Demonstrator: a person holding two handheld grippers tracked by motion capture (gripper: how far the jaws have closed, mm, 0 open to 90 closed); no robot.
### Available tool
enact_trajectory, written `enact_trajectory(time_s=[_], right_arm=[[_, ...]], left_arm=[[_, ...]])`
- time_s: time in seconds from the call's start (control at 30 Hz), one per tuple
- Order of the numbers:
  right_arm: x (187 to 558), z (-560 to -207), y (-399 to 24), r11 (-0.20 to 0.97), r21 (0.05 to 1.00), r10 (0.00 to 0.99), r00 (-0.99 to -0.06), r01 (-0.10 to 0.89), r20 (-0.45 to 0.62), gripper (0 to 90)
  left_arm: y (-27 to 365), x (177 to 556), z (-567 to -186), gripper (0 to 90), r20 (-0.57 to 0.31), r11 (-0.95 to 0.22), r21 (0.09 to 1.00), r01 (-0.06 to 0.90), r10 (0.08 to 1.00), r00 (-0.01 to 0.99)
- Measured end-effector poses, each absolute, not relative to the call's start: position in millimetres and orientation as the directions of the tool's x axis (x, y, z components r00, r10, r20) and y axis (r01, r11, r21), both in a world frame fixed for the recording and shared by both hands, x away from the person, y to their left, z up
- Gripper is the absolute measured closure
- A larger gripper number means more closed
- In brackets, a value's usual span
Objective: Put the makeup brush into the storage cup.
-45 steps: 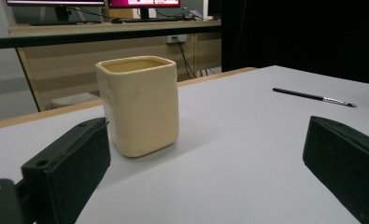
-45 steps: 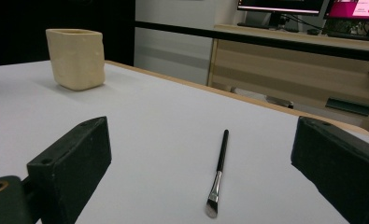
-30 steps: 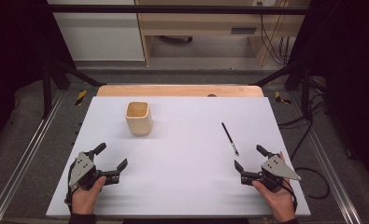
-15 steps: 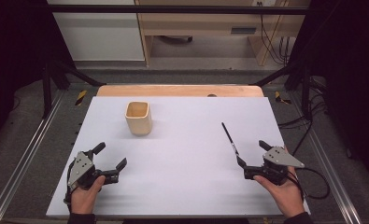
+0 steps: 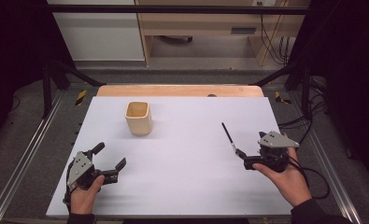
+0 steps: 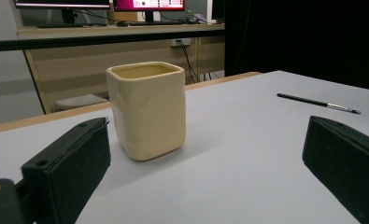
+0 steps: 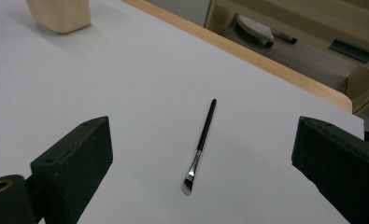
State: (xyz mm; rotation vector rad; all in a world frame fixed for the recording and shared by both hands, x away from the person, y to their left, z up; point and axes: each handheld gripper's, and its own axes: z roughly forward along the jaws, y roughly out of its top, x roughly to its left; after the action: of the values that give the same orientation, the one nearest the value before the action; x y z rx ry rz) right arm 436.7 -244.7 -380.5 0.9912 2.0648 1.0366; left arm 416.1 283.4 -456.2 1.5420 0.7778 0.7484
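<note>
High view overhead, claw views low, sharing cup, brush

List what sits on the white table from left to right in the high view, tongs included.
Left tongs, open, by the near left corner → cream cup, upright, farther back → thin black brush, lying flat → right tongs, open, just right of the brush's near end.
</note>
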Motion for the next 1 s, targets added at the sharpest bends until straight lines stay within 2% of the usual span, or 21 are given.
enact_trajectory(time_s=[0.37,0.67,1.0], right_arm=[[459,-368,-239,0.46,0.774,0.817,-0.55,0.436,-0.176,5.7],[470,-360,-232,0.514,0.724,0.8,-0.562,0.459,-0.212,6.2],[478,-358,-236,0.514,0.693,0.809,-0.555,0.506,-0.195,5.8]], left_arm=[[287,419,-458,0.8,0.022,-0.072,0.995,0.068,0.83,0.557],[287,419,-458,0.8,0.026,-0.077,0.995,0.069,0.827,0.561],[286,421,-459,0.8,0.021,-0.077,0.994,0.076,0.828,0.561]])
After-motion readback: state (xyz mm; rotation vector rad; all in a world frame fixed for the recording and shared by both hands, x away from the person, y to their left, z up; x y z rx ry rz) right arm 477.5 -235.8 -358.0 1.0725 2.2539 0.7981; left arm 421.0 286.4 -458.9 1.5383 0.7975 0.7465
